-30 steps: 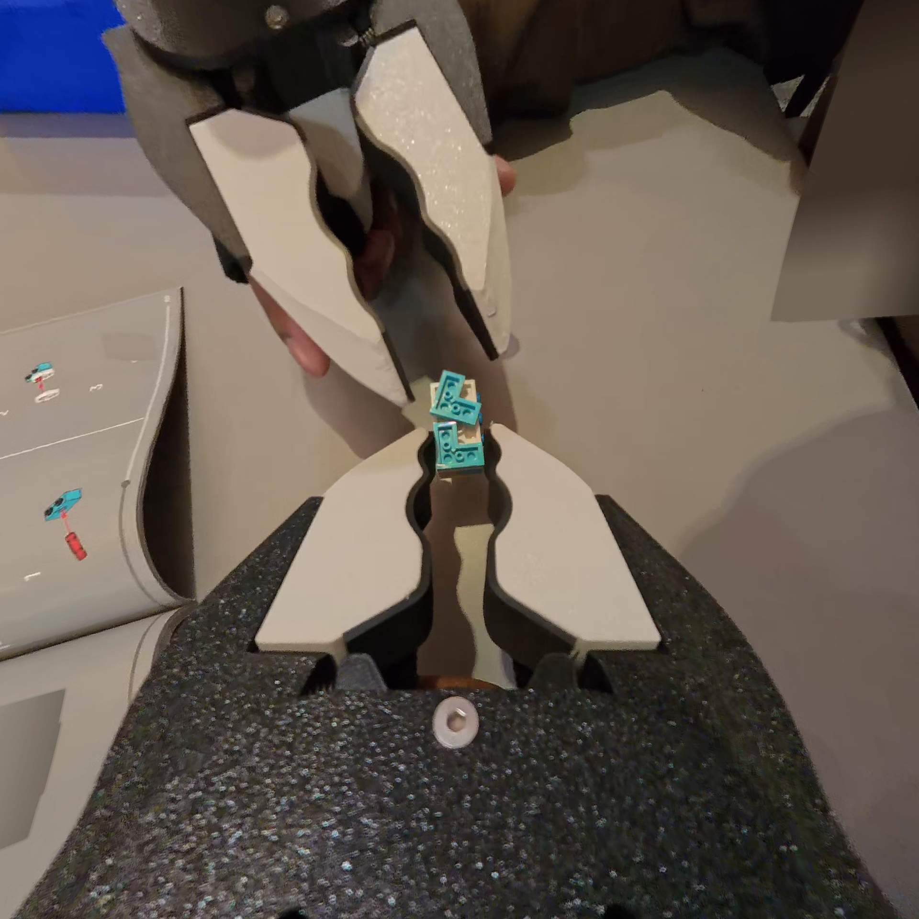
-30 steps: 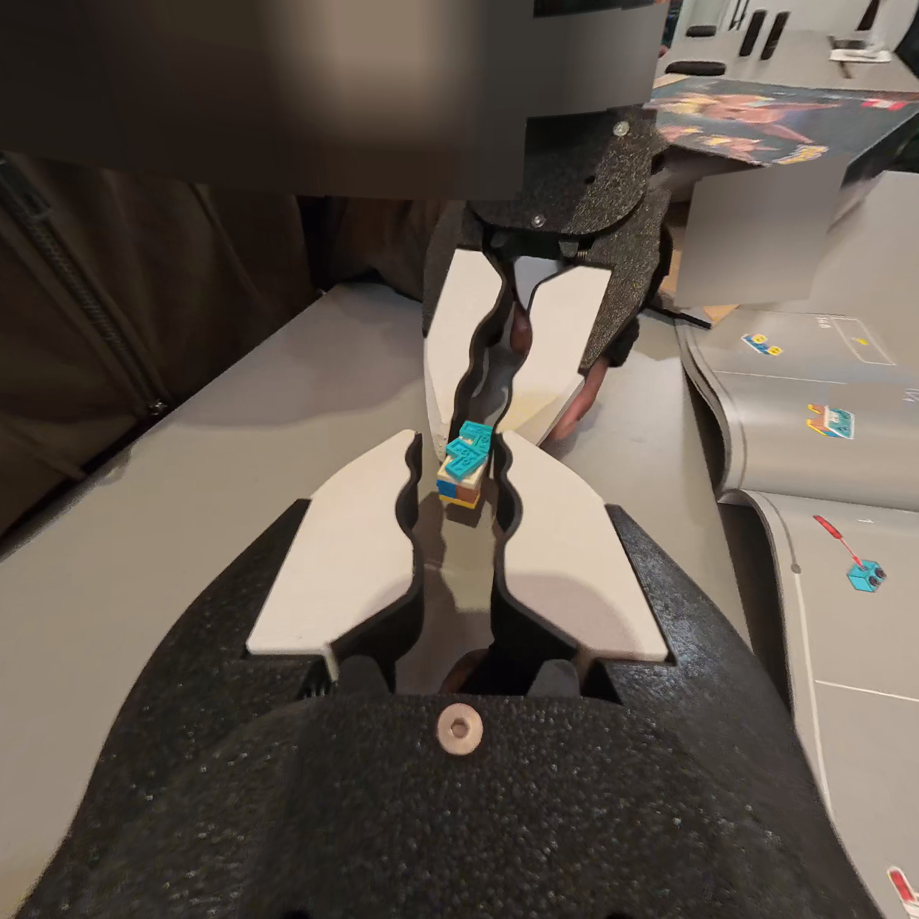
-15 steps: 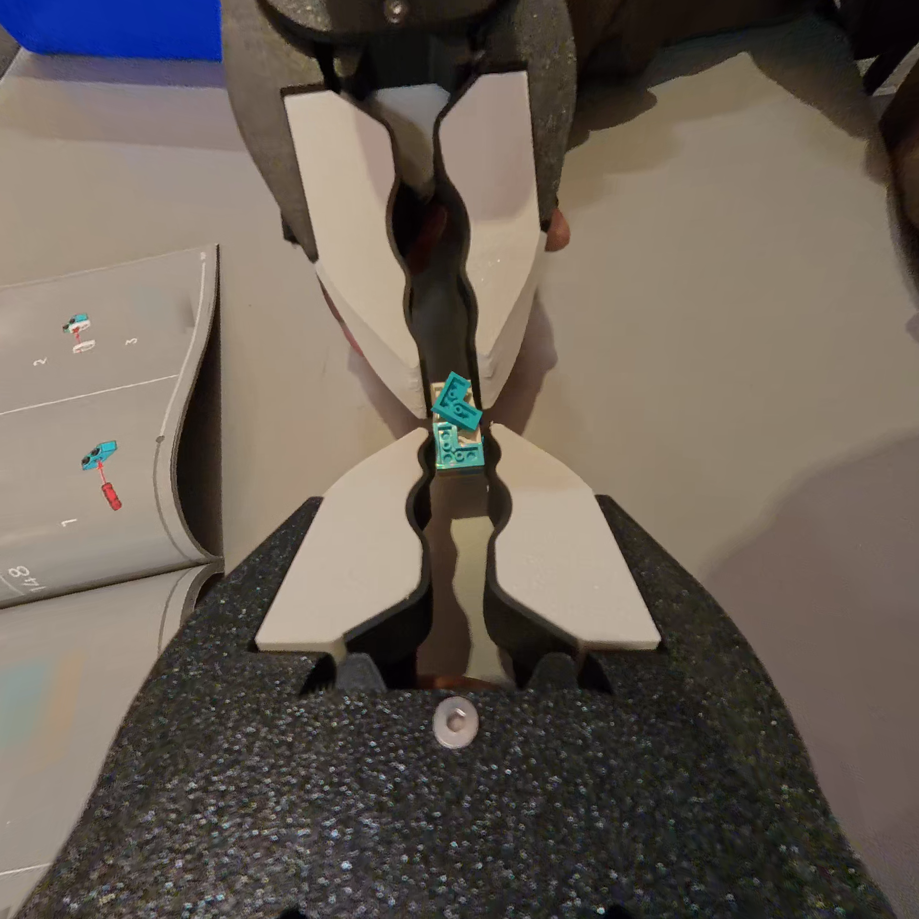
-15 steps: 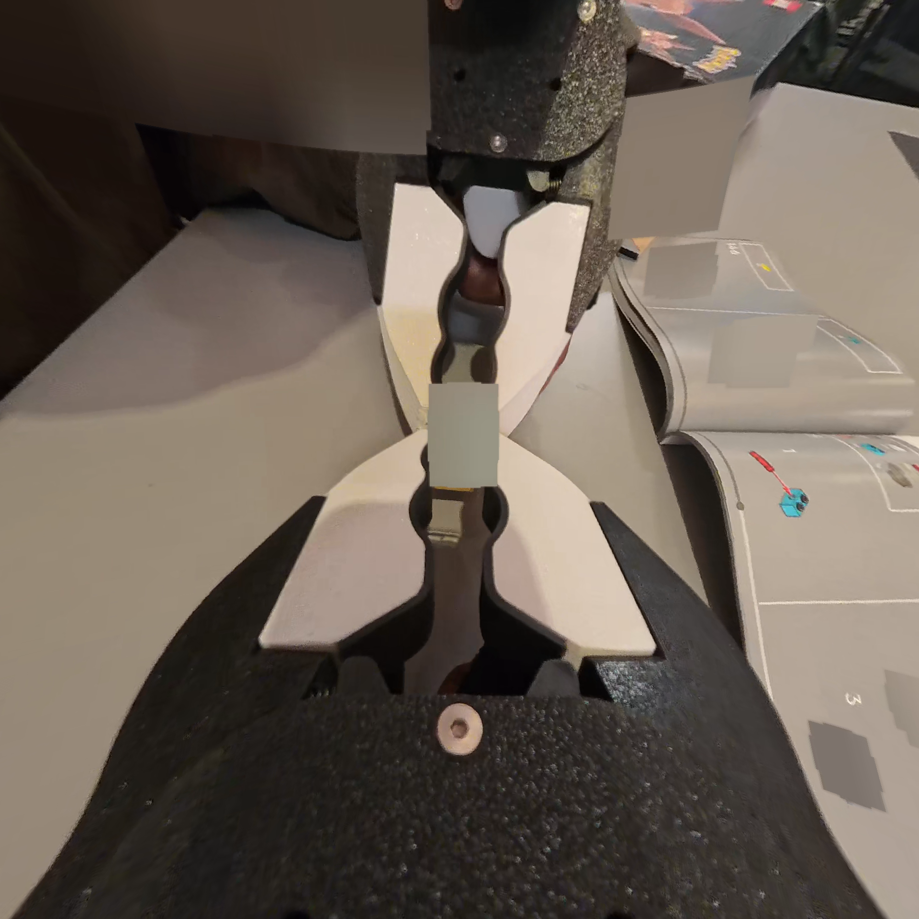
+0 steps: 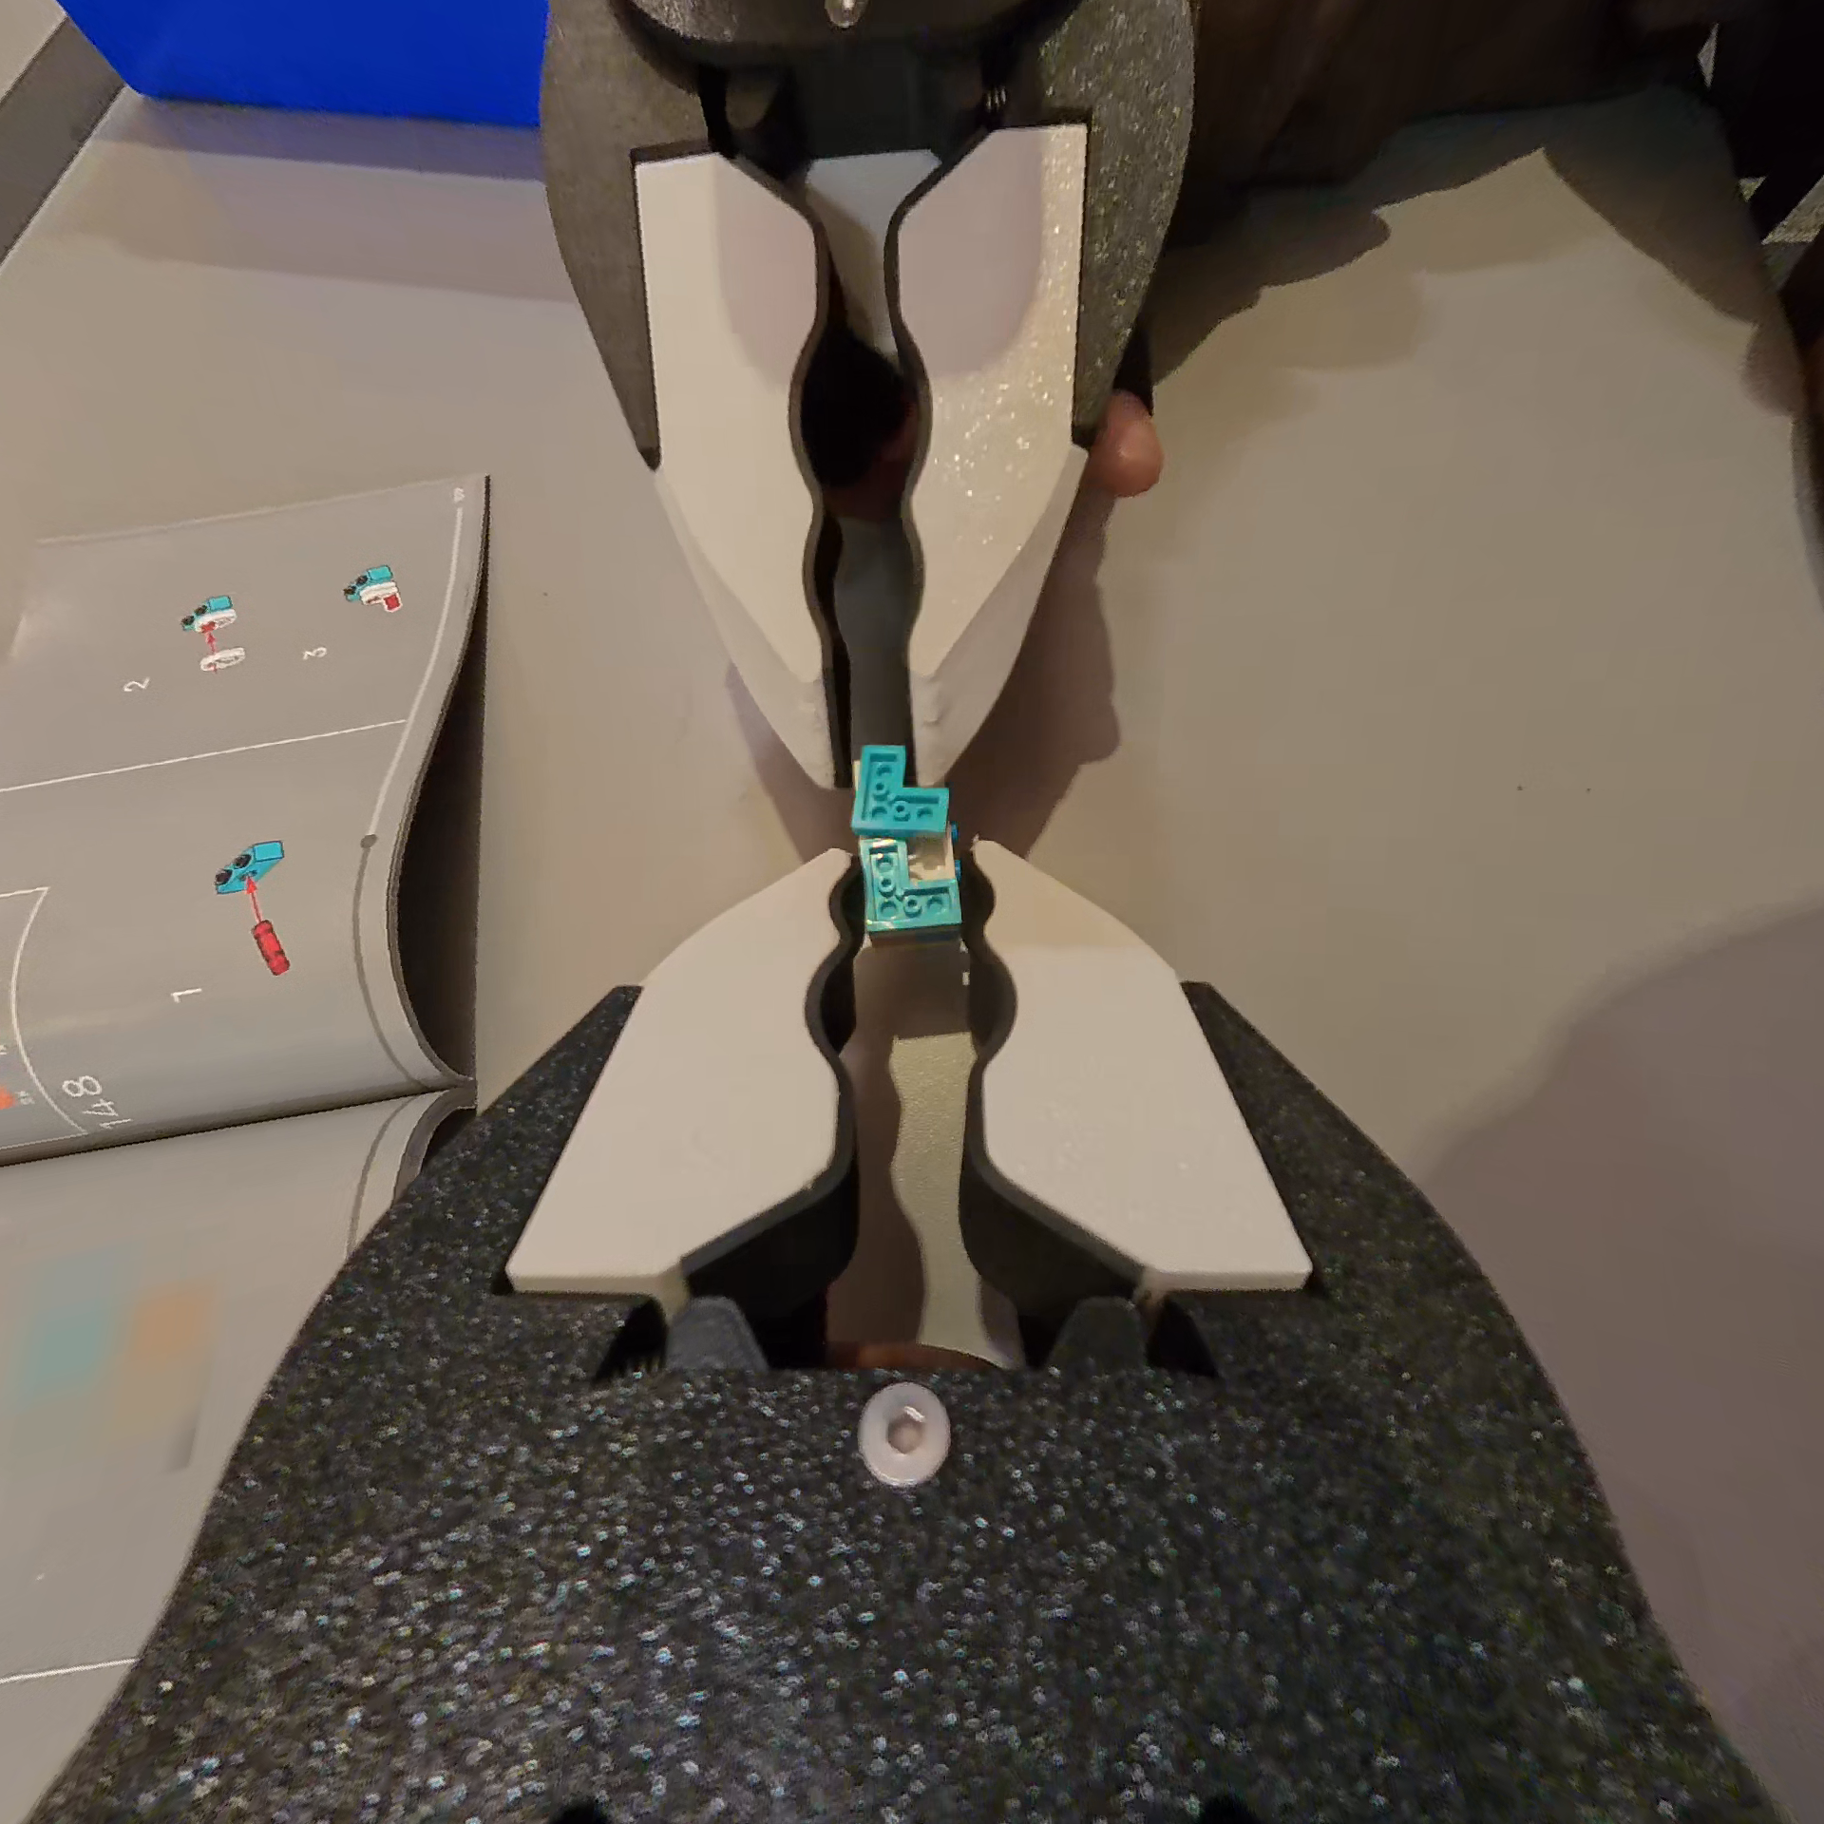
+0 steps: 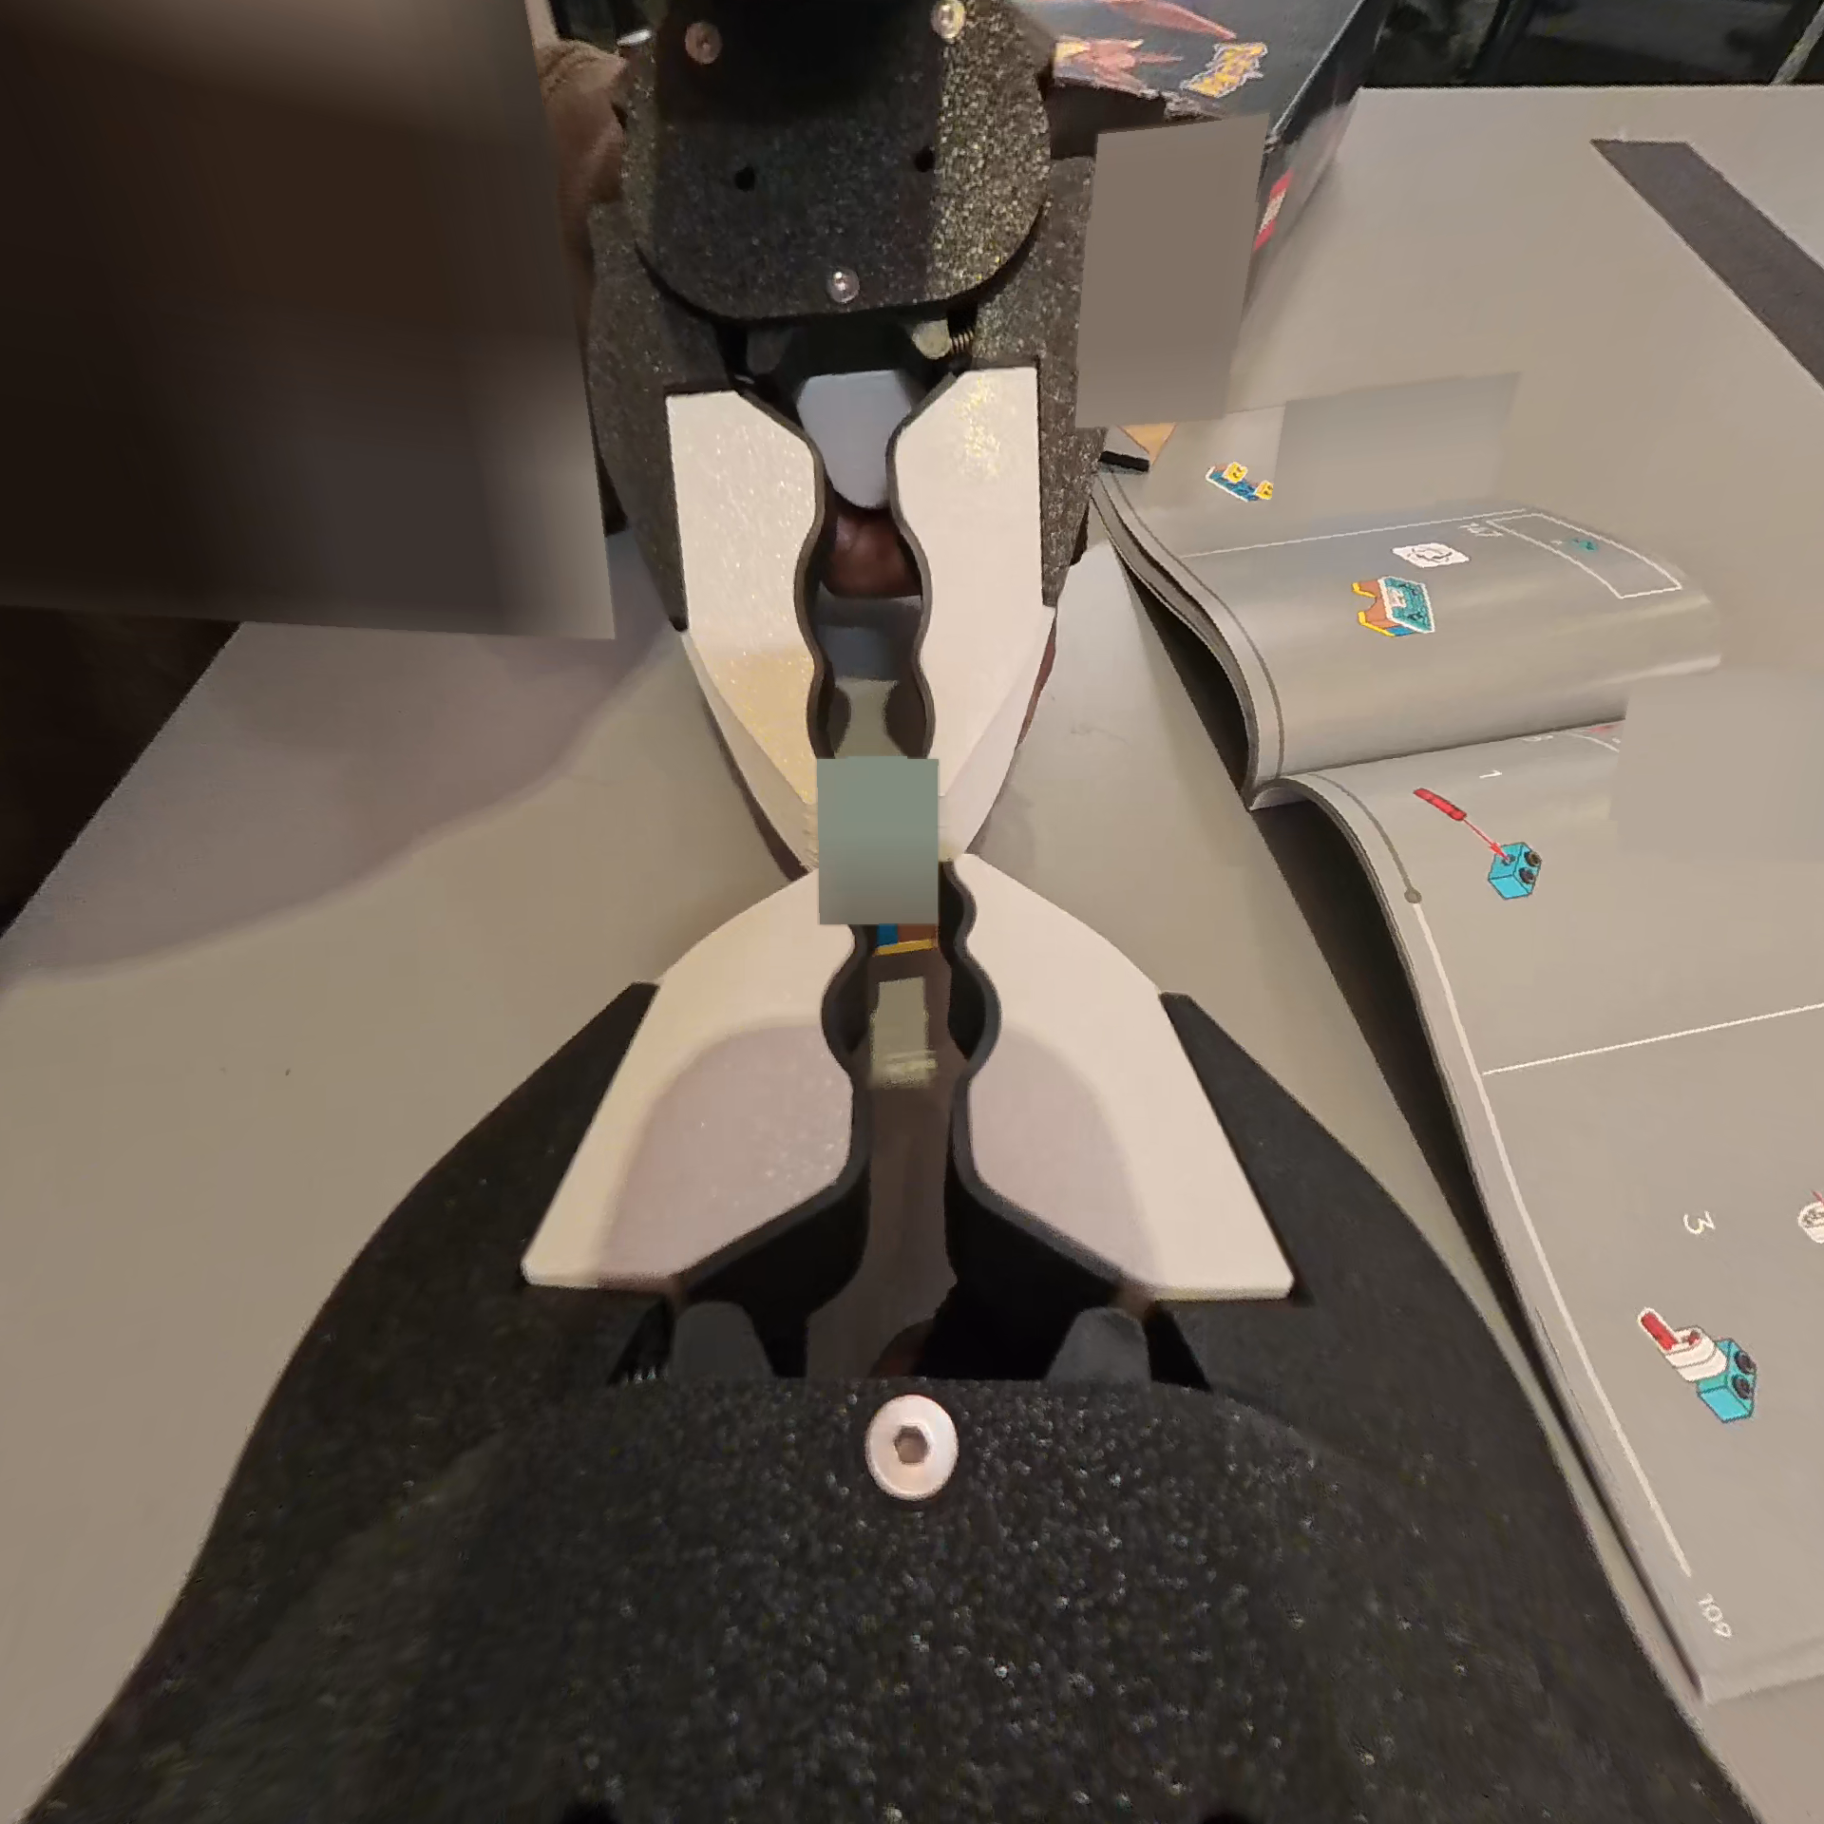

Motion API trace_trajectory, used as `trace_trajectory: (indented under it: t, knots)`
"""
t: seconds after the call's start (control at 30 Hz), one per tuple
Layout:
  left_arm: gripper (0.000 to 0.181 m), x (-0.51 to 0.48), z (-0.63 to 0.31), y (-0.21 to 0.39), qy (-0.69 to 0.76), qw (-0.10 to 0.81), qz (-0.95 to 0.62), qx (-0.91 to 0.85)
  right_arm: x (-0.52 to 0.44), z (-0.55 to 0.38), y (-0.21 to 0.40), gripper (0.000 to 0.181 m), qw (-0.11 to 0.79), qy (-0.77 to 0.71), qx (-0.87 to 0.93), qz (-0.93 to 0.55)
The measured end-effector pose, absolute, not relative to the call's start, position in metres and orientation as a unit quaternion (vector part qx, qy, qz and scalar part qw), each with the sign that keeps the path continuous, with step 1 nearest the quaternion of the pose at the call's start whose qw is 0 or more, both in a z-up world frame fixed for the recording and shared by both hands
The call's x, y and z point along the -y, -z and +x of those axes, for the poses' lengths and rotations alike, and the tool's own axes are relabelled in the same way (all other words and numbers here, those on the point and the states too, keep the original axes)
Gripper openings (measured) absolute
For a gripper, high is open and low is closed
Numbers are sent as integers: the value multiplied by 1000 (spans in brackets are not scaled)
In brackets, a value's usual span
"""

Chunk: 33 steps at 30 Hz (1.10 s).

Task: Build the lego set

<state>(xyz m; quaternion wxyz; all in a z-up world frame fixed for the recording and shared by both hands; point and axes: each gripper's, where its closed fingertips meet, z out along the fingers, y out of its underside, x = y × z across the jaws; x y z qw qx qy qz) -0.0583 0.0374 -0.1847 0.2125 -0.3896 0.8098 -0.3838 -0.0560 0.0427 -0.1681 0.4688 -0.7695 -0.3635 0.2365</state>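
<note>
1. The left tool [image 5: 908, 888] is clamped on a small lego assembly [image 5: 910, 903]: a teal L-shaped plate on a cream block.
2. A second teal L-shaped plate [image 5: 896, 790] sits at the assembly's 12 o'clock, pinched in the right tool [image 5: 878, 765].
3. Both tools meet tip to tip above the grey tabletop [image 5: 1382, 691].
4. An open instruction booklet [image 5: 217, 809] lies at 9 o'clock.

a small plastic lego assembly [image 5: 910, 903], a cream block topped by a teal l-shaped plate with studs up, sits clamped between the left gripper's fingertips [image 5: 972, 869]. a second teal l-shaped lego plate [image 5: 896, 793] lies just beyond it, touching its far edge, pinched at the right gripper's fingertips [image 5: 933, 760]. in the right wrist view only the assembly's blue, orange and yellow underside layers [image 6: 906, 936] show, the rest being blurred over.
</note>
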Motion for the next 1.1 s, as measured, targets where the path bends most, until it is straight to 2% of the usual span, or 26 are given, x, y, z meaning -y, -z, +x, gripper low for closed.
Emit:
trace_trajectory:
  t: [0.83, 1.1]
  knots:
    - [18, -43, -56, 186, 378, 218, -405, -803, -51, -44, 169, 8, 482, -137, 253, -827]
    - [18, -43, -56, 184, 381, 220, -405, -802, -48, -46, 167, 16, 482, -134, 254, -828]
